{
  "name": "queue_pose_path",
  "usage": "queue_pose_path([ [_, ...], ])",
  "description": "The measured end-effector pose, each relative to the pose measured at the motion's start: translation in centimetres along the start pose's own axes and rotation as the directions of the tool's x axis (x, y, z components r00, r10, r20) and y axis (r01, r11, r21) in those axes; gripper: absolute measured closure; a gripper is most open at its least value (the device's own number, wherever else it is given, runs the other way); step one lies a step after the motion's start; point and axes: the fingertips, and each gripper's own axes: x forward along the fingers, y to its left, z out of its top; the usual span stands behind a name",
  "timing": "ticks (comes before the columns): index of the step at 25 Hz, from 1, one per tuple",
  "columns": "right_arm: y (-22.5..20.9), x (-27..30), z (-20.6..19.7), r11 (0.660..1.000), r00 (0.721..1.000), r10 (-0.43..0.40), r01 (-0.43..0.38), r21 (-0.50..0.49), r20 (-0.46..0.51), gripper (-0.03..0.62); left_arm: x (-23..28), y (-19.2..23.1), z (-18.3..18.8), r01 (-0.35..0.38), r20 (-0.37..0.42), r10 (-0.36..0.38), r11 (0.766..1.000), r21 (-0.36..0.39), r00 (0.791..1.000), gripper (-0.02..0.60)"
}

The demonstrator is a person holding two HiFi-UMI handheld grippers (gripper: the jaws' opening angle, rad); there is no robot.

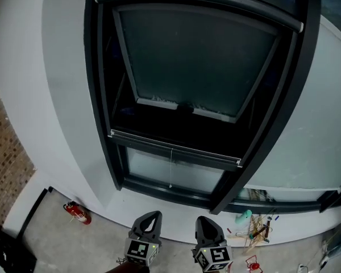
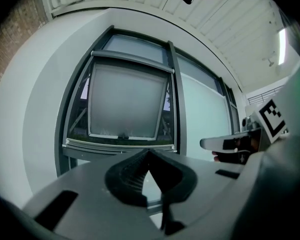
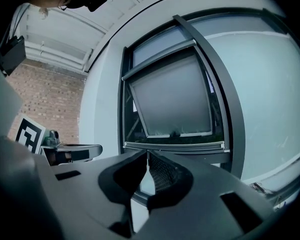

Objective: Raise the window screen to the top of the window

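The window (image 1: 96,95) has a dark frame set in a pale grey wall. A light screen bar (image 1: 173,148) spans the frame low down, and a thin pull cord (image 1: 171,169) hangs from its middle. Beyond it an outer pane (image 1: 199,61) is tilted open. My left gripper (image 1: 154,214) and right gripper (image 1: 203,219) sit side by side below the window, short of it and touching nothing. In the left gripper view the left gripper (image 2: 148,151) is shut and empty, level with the bar (image 2: 120,145). The right gripper (image 3: 147,153) is also shut and empty, facing the bar (image 3: 175,145).
A red fire extinguisher (image 1: 78,211) lies on the floor at the wall's foot, left of the window. A brick wall (image 1: 5,147) stands at far left, with a black object (image 1: 8,252) below it. Tools and clutter (image 1: 256,226) lie on the floor to the right.
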Motion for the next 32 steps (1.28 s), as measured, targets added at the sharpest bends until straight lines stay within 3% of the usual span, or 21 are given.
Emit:
queue_pose_path([
  [4, -0.5, 2.7, -0.2, 1.000, 1.000, -0.008, 0.007, -0.011, -0.022, 0.584, 3.2, 1.4, -0.7, 0.034, 0.001, -0.034, 0.999, 0.000, 0.999, 0.581],
  [11, -1.5, 8.9, -0.2, 0.999, 0.998, -0.032, 0.031, -0.020, -0.056, 0.584, 8.4, 5.6, 0.1, 0.063, 0.021, -0.061, 0.994, -0.093, 0.998, 0.581],
  [24, -1.9, 18.2, 1.6, 0.994, 0.994, -0.105, 0.103, -0.039, -0.036, 0.583, 15.5, 11.6, 1.4, 0.158, 0.028, -0.156, 0.985, -0.067, 0.987, 0.581],
  [32, -3.4, 22.2, 1.6, 0.994, 0.995, -0.090, 0.087, -0.062, -0.037, 0.582, 18.6, 13.5, 1.5, 0.122, 0.031, -0.120, 0.992, -0.041, 0.992, 0.581],
])
